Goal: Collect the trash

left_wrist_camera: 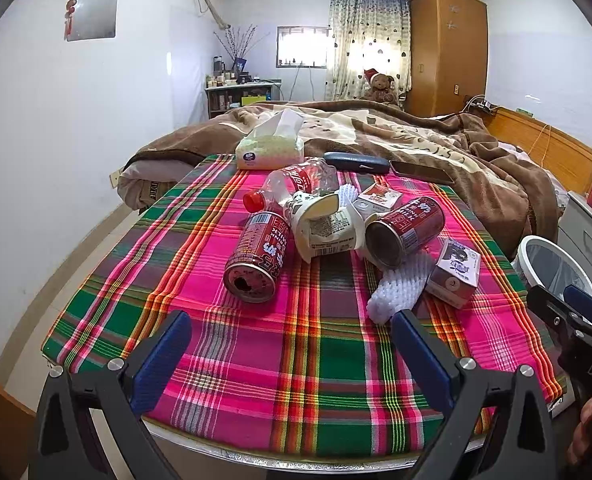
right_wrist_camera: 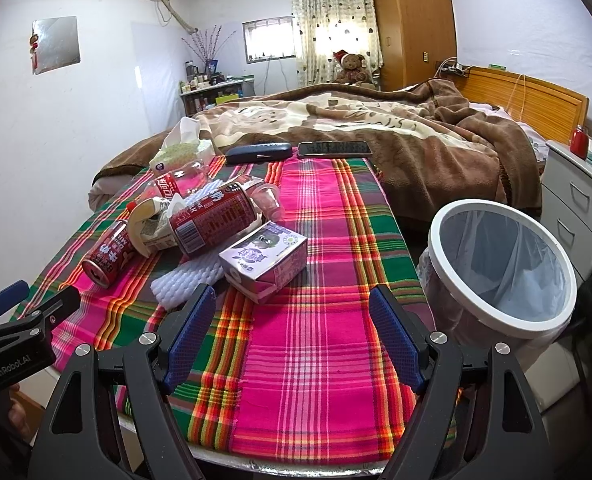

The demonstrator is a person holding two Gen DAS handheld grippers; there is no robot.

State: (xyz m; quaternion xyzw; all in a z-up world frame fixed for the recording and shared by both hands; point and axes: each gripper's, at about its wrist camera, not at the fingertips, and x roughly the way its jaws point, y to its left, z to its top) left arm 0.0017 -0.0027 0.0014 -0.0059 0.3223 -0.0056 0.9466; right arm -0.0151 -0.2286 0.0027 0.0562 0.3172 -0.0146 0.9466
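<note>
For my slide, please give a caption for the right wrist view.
Open right claw faces the purple carton beside a lined bin.

A round table [right_wrist_camera: 319, 464] with a metal rim carries a plaid cloth [left_wrist_camera: 296, 360] in pink, green and red. On the cloth lie 2 red cans [left_wrist_camera: 256, 256] [left_wrist_camera: 405, 230], a cream paper cup [left_wrist_camera: 327, 230] between them, a crushed clear bottle [left_wrist_camera: 296, 182] with a red cap, white foam netting [left_wrist_camera: 399, 284], a purple drink carton [right_wrist_camera: 266, 260], a tissue pack [left_wrist_camera: 270, 148], a dark glasses case [right_wrist_camera: 259, 151] and a phone [right_wrist_camera: 333, 148]. The far edge touches a bed with a brown blanket [right_wrist_camera: 415, 140].
</note>
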